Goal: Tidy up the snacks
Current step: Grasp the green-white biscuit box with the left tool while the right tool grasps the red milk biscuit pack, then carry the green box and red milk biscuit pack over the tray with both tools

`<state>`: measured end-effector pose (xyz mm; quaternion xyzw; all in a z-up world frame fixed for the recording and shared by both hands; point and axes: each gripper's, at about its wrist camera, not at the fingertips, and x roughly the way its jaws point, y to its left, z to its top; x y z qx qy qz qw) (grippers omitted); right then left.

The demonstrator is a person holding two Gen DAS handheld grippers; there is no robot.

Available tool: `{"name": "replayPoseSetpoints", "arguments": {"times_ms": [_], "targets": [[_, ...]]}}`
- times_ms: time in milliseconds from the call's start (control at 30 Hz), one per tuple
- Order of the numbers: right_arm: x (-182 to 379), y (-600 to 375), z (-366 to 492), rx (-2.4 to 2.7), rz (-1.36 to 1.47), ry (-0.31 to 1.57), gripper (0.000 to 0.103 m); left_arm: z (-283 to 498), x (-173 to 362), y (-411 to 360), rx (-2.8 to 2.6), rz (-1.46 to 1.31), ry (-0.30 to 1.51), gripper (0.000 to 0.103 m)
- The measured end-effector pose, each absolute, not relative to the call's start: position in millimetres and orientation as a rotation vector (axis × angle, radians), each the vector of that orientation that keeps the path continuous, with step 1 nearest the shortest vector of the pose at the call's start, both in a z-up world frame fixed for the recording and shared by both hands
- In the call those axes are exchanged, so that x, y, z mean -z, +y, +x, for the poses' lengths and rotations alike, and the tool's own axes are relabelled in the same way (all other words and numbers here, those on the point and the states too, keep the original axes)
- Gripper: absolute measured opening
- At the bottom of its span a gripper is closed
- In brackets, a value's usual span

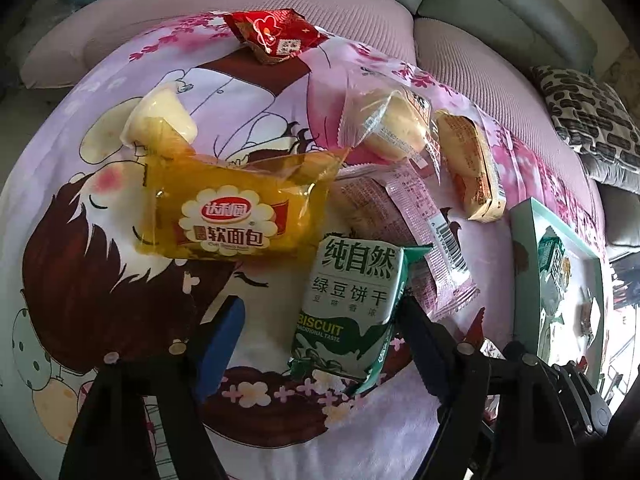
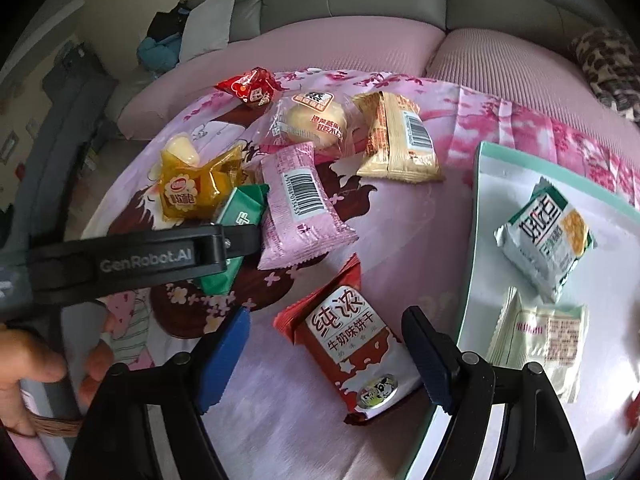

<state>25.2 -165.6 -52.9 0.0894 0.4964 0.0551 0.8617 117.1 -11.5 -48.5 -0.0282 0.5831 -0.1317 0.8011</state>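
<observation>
Snacks are lying scattered over a cartoon-printed pink cloth spread on a pink sofa seat. Left gripper is pointing steeply down with its jaws spread around a green biscuit packet; the right finger is sitting against the packet's edge while the blue pad is standing clear of it, so nothing is being pinched. Just beyond it a yellow soft-bread pack and a pink barcode packet are lying side by side, touching the green one. Right gripper is hovering with its jaws spread on either side of a red milk-biscuit packet, both pads apart from it. Near the cloth's far edge a small red packet, a clear-wrapped bun and a beige packet are resting. At the cloth's right edge a white tray with a teal rim is carrying a pale green cracker packet and a cream packet. A hand is gripping the left tool's handle.
</observation>
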Motion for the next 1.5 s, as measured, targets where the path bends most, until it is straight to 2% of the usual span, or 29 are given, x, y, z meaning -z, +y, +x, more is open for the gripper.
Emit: {"name": "replayPoseSetpoints", "arguments": {"times_ms": [167,233,367,633,667,800,1033,1500], "targets": [[52,-167,21,-0.129,0.227,1.056,0.08,117,51,-19,0.307,-0.053,1.26,0.053],[51,-167,20,-0.132,0.228,1.06,0.08,117,51,-21,0.318,-0.049,1.265,0.047],[51,-165,19,-0.14,0.216,1.072,0.08,114,51,-25,0.328,-0.017,1.263,0.042],[54,-160,15,-0.148,0.169,1.096,0.079,102,51,-20,0.305,0.065,1.271,0.042],[54,-159,14,-0.14,0.153,1.098,0.076,101,51,-19,0.304,0.067,1.272,0.041],[60,-160,14,-0.068,0.088,1.124,0.048,100,50,-18,0.301,0.08,1.273,0.041],[53,-168,10,-0.052,0.105,1.086,0.042,102,47,-25,0.297,0.099,1.26,0.041],[6,-179,-3,-0.055,0.197,0.913,0.042,97,0,-18,0.272,0.047,1.107,0.041]]}}
